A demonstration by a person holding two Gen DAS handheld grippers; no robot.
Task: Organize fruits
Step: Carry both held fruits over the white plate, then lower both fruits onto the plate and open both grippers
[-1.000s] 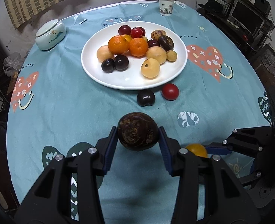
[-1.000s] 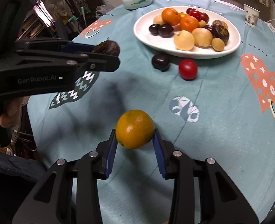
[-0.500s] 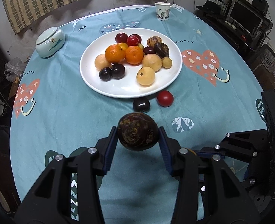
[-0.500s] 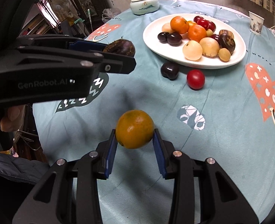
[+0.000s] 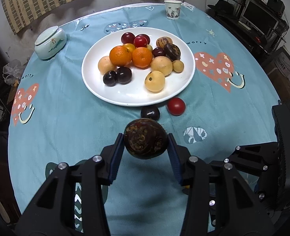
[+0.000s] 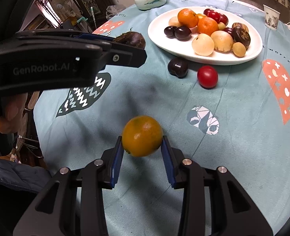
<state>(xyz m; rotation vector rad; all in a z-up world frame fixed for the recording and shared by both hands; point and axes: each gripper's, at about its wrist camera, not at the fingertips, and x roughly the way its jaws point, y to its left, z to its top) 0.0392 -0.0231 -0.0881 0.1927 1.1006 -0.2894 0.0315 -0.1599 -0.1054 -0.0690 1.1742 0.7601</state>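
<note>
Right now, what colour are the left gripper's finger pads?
Blue pads on black fingers; clearest in the left wrist view.

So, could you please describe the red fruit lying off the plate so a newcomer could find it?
Find the white plate on the blue tablecloth. Just off its near rim lie two loose fruits: the red fruit is the smooth, bright one, beside a near-black fruit.

Both tongs [image 5: 145,150] [image 6: 142,153] clamped, tilted downward
</note>
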